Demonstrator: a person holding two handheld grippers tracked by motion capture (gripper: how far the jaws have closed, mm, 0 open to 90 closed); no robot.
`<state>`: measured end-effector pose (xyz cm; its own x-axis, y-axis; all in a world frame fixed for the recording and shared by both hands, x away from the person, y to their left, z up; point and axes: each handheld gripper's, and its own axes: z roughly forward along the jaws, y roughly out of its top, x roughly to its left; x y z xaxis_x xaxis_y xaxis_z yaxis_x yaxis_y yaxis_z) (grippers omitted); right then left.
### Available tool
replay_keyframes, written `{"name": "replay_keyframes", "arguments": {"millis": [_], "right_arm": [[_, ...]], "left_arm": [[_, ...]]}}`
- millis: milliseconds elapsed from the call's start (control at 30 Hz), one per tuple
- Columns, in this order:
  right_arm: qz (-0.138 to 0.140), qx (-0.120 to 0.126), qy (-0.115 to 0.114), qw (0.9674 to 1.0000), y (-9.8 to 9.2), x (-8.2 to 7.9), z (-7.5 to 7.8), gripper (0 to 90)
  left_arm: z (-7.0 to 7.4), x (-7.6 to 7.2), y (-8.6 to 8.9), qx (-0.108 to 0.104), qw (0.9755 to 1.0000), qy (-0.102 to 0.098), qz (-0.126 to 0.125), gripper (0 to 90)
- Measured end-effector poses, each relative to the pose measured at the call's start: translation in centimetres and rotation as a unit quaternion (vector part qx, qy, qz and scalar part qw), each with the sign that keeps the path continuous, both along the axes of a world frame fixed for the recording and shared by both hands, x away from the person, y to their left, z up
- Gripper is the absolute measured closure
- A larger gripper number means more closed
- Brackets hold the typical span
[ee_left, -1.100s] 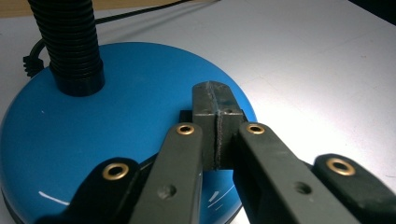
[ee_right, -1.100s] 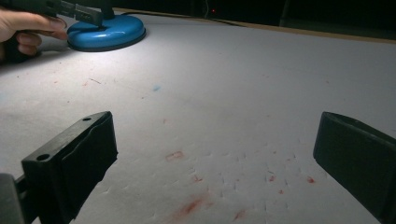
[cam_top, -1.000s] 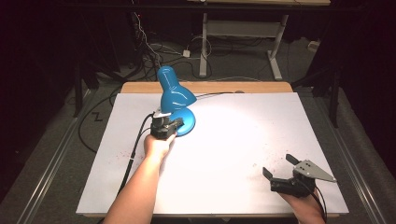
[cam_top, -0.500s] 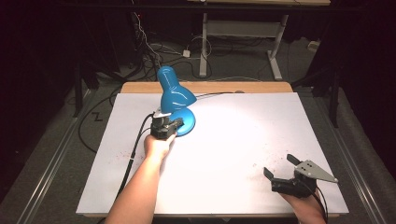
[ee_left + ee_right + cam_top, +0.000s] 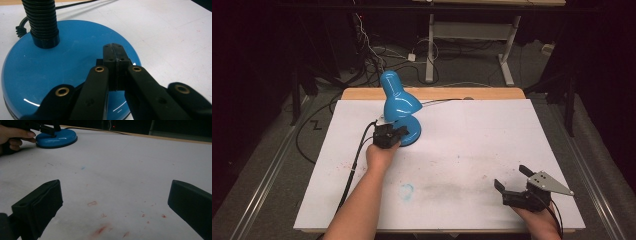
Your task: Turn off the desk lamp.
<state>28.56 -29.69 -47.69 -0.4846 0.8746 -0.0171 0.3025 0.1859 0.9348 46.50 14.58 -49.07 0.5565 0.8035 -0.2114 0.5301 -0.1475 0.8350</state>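
The glossy blue metal desk lamp (image 5: 398,107) near the table's (image 5: 472,150) far edge looks bottom-heavy and slippery (best held at its ribbed black neck (image 5: 42,22)); the left gripper (image 5: 115,56), jaws closed empty, rests over its round base (image 5: 62,70), while the right gripper (image 5: 511,181) waits spread wide.

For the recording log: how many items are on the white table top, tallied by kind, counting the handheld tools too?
Blue desk lamp: 1
Handheld grippers: 2, the left gripper shut, its tips over the lamp's round base, and the right gripper open above the table
Total: 3
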Motion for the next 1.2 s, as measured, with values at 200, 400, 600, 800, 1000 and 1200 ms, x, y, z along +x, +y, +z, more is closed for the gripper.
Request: {"name": "replay_keyframes", "arguments": {"millis": [200, 400, 600, 800, 1000, 1200], "right_arm": [[0.000, -0.001, 0.000, 1.0000, 0.1, 0.1, 0.0, 0.2], [0.002, -0.001, -0.001, 1.0000, 0.3, 0.1, 0.0, 0.2], [0.003, -0.001, -0.001, 1.0000, 0.4, 0.1, 0.1, 0.2], [0.002, -0.001, -0.002, 1.0000, 0.5, 0.1, 0.2, 0.2], [0.001, -0.002, -0.003, 1.0000, 0.5, 0.1, 0.2, 0.2], [0.001, -0.002, -0.004, 1.0000, 0.5, 0.0, 0.2, 0.2]], "left_arm": [[0.2, -0.7, 0.0, 0.000, 0.9999, -0.013, -0.001, 88.4], [0.6, -1.5, 0.8, -0.013, 0.9998, -0.013, 0.002, 88.4], [0.6, -2.7, 1.7, 0.004, 1.0000, -0.002, -0.005, 88.4], [0.2, -4.3, 2.5, 0.012, 0.9996, 0.018, -0.015, 88.4], [0.1, -6.3, 3.2, 0.009, 0.9994, 0.028, -0.021, 88.4], [0.6, -8.7, 3.6, 0.022, 0.9990, 0.028, -0.027, 88.3]]}}
